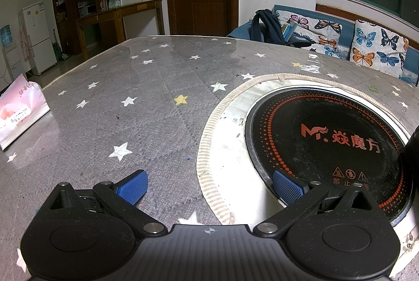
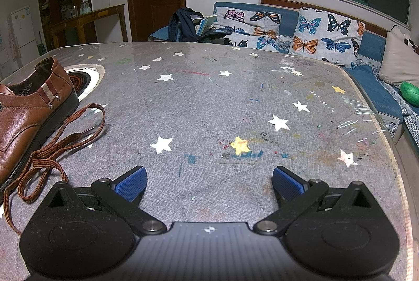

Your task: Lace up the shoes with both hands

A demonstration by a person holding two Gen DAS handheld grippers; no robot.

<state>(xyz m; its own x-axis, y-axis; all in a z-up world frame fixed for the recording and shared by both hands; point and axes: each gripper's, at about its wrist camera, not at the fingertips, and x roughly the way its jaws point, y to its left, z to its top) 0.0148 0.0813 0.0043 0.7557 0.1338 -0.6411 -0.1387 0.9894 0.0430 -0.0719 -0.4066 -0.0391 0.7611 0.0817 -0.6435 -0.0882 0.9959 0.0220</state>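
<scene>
A brown leather shoe [image 2: 26, 113] lies at the left edge of the right wrist view, heel toward the far side. Its brown lace [image 2: 52, 150] trails loose over the table beside the sole, one end near my right gripper's left finger. My right gripper [image 2: 209, 184] is open and empty, to the right of the shoe, over bare tablecloth. My left gripper [image 1: 209, 188] is open and empty, low over the table; its right finger is over the cooktop's rim. The shoe does not show in the left wrist view, except perhaps a dark edge [image 1: 412, 150] at the far right.
A grey star-patterned tablecloth [image 2: 209, 97] covers the table. A round black induction cooktop [image 1: 327, 139] is set into it. A pink packet [image 1: 18, 113] stands at the table's left edge. A sofa with butterfly cushions [image 2: 314, 34] and a dark backpack [image 2: 188, 24] lie behind the table.
</scene>
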